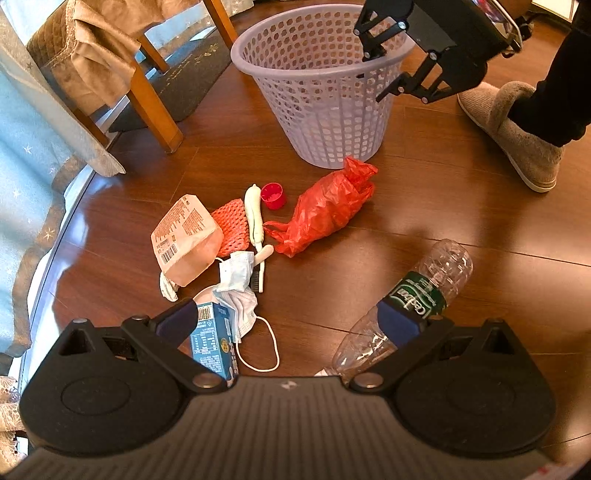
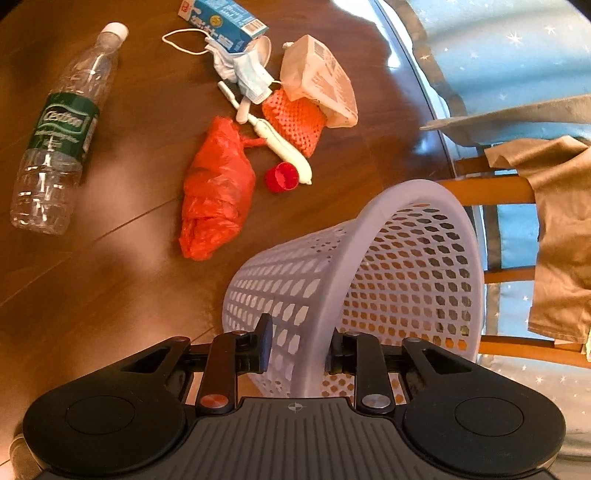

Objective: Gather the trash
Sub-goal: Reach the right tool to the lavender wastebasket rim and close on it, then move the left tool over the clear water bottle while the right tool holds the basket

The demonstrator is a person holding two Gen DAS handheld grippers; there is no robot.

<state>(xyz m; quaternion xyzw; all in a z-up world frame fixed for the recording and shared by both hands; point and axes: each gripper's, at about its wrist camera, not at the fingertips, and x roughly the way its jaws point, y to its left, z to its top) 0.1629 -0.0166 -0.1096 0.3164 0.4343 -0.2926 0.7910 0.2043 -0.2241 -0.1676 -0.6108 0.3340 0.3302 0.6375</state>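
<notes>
Trash lies scattered on the wooden floor: a clear plastic bottle [image 1: 417, 295] [image 2: 59, 136], a red plastic bag [image 1: 328, 210] [image 2: 218, 192], a blue carton [image 1: 212, 336] [image 2: 225, 18], a face mask [image 1: 236, 291] [image 2: 251, 74], a pink package [image 1: 184, 240] [image 2: 321, 85], orange foam net [image 1: 232, 225] [image 2: 295, 122], a white brush [image 1: 255, 214] [image 2: 284, 151] and a red cap [image 1: 273, 195] [image 2: 282, 177]. My left gripper [image 1: 290, 321] hangs wide open above the floor, between carton and bottle. My right gripper [image 1: 375, 75] [image 2: 299, 350] is shut on the rim of the lilac basket [image 1: 317, 110] [image 2: 406, 258].
A wooden chair [image 1: 155, 110] [image 2: 491, 188] draped with tan cloth stands left of the basket, on a dark mat [image 1: 192, 74]. A blue curtain [image 1: 29, 147] [image 2: 498, 48] runs along the floor's edge. A person's slippered foot [image 1: 517, 133] is planted right of the basket.
</notes>
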